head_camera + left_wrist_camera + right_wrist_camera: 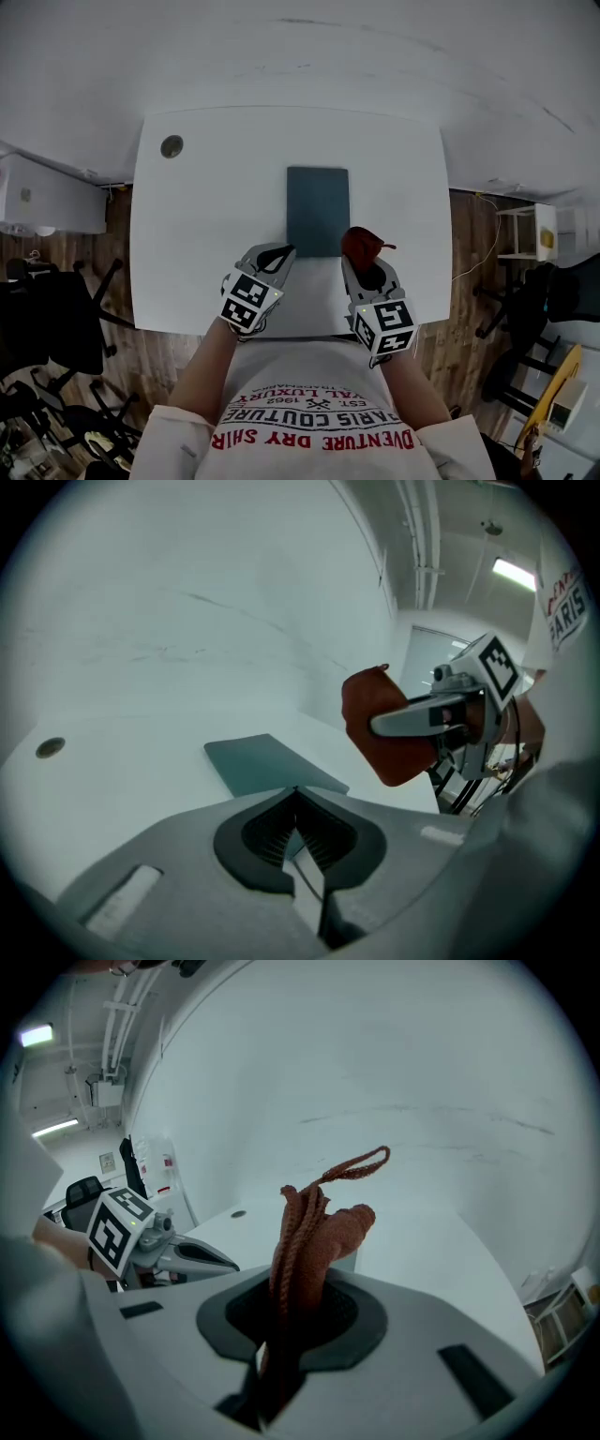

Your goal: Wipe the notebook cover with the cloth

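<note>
You held two grippers low over the near edge of the white table (206,216). The notebook (318,211) lay flat near the middle of the frame in the head view. It was dark blue-green and its cover faced up. Nothing lay on it.

Your right gripper (361,267) sat just below the lower right corner of the notebook. Its jaws were squeezed tight on the cloth (361,246). The cloth was rust red and all bunched up. In the right gripper view it stuck up out of the jaws (314,1232), with a thin loop at the top. It was close to the notebook's corner, but I could not tell if it touched the cover.

Your left gripper (275,255) sat just below the lower left corner of the notebook. In the left gripper view its jaws were closed tip to tip (296,789), with nothing between them. The notebook (267,764) lay just past those tips.

A small round hole (172,146) sat in the upper left corner of the table. A black chair (56,319) stood on the wood floor at the left of the frame.
</note>
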